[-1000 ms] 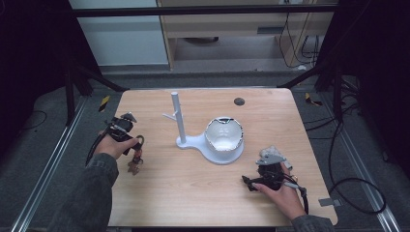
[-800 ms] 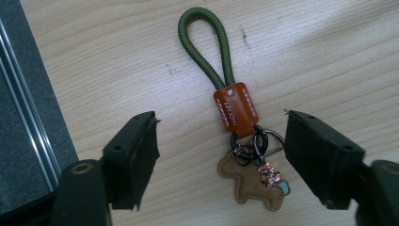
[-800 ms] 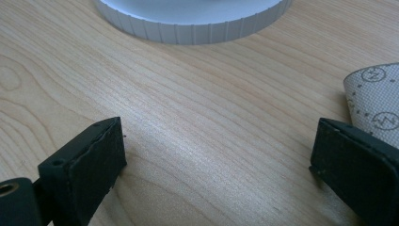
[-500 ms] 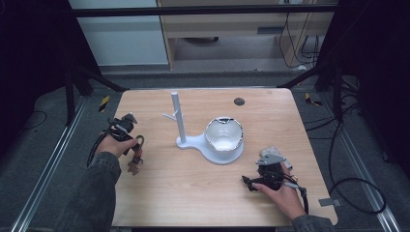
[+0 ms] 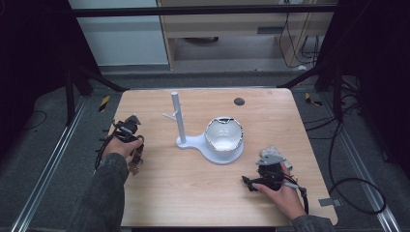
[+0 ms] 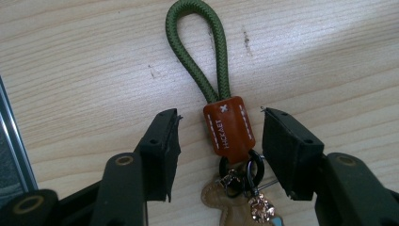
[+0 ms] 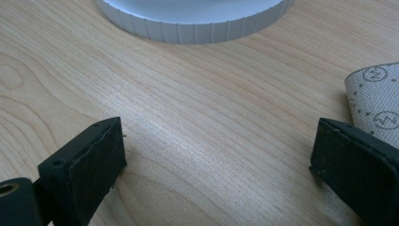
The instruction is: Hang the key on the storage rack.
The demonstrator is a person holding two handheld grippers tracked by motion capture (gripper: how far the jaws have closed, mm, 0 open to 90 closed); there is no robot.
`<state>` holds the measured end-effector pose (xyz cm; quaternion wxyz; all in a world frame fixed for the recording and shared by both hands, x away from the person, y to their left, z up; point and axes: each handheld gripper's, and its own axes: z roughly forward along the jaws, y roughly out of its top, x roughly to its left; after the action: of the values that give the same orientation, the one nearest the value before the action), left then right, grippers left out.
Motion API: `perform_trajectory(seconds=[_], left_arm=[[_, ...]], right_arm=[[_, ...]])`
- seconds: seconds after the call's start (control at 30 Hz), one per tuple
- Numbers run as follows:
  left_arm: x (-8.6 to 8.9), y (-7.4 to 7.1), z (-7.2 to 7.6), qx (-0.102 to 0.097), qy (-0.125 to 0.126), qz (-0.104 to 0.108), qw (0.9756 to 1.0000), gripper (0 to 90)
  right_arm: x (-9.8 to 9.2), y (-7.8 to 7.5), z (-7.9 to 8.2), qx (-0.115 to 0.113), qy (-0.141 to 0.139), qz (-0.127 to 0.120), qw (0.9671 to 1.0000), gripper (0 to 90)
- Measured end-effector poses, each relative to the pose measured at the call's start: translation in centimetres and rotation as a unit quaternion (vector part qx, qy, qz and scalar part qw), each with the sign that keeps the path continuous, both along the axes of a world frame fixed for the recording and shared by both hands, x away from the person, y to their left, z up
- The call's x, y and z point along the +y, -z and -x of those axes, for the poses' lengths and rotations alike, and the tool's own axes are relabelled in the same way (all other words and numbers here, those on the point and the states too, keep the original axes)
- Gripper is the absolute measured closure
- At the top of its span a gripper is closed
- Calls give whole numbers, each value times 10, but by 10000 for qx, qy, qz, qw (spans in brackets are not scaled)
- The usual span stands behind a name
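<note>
The left gripper (image 6: pixel 221 136) is lowered over a keychain (image 6: pixel 229 129) lying on the wooden table (image 5: pixel 193 193). Its 2 jaws have just been closing and flank the brown leather tab (image 6: pixel 228 128) with a gap on each side, not yet gripping. The green cord loop (image 6: pixel 200 47) extends beyond the jaws. The keychain lies well left of the white stand (image 5: pixel 203 140). The right gripper (image 7: pixel 216 155) rests open, right of that stand.
</note>
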<state>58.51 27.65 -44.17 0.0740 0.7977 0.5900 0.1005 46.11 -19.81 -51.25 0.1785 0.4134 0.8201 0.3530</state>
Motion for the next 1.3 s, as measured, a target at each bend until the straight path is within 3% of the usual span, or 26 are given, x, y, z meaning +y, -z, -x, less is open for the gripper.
perform_trajectory(seconds=[0.33, 0.57, 1.3], left_arm=[[-2, 14, 1, -12, -97, 18, 10000, 482], [-4, 18, 2, -126, -147, 57, 9998, 528], [-1, 21, 6, -296, -206, 177, 9992, 634]], right_arm=[[0, 0, 0, -20, -22, 0, 10000, 36], [0, 0, 0, -20, -23, 1, 10000, 36], [0, 0, 0, -24, -29, 2, 10000, 36]])
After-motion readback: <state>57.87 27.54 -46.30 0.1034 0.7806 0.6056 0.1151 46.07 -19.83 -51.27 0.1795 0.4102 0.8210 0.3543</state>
